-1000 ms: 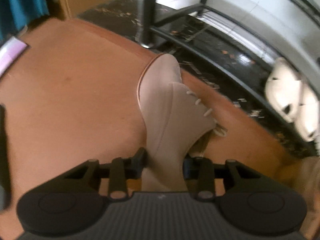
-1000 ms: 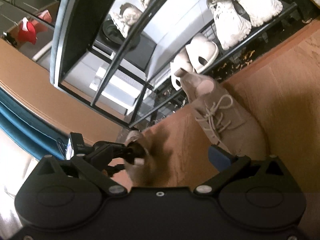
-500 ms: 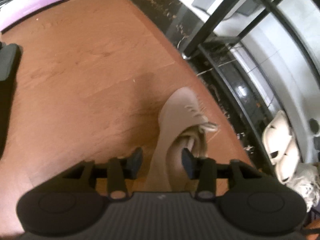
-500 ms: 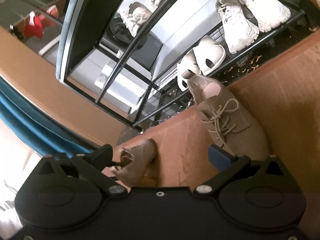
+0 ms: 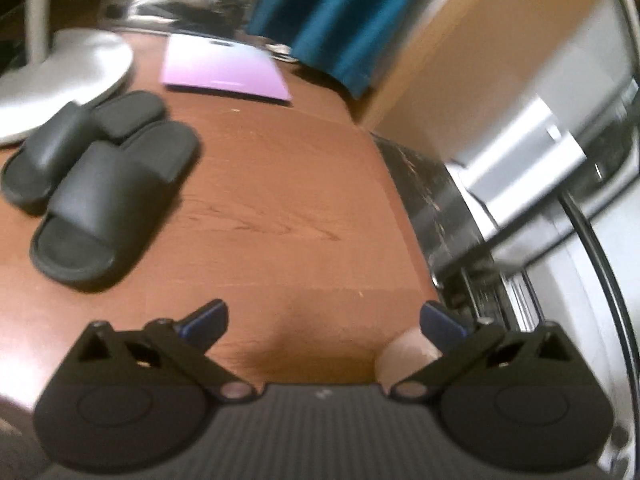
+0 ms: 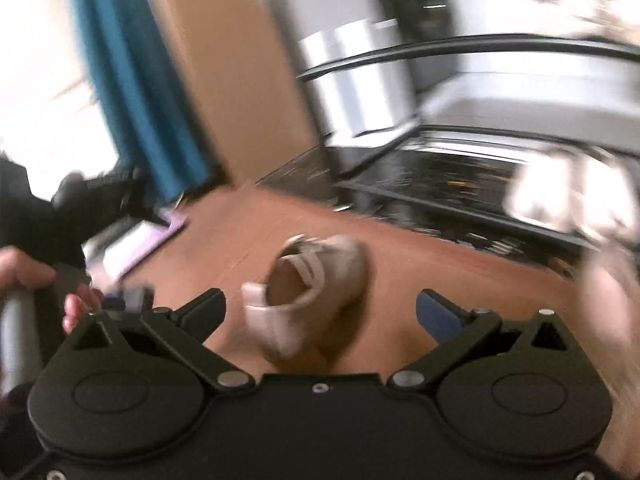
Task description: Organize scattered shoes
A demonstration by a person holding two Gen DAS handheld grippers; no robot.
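Both empty: left gripper (image 5: 323,320) and right gripper (image 6: 318,306) spread wide. Tan lace-up shoe (image 6: 316,284) just ahead of the right gripper, on the wooden floor (image 5: 280,200). Best to close on the heel collar (laces loose). Black slides (image 5: 96,184) ahead-left of the left gripper; shoe rack (image 6: 460,184) beyond.

My right tongs (image 6: 320,310) stand wide apart with nothing between them. Just beyond the gap a tan lace-up shoe (image 6: 316,280) lies tilted on the wooden floor (image 6: 440,272), its opening facing me. At the far left I see a hand (image 6: 24,276) gripping a handle. A blurred black shoe rack (image 6: 460,196) fills the upper right, beside a blue curtain (image 6: 136,80).
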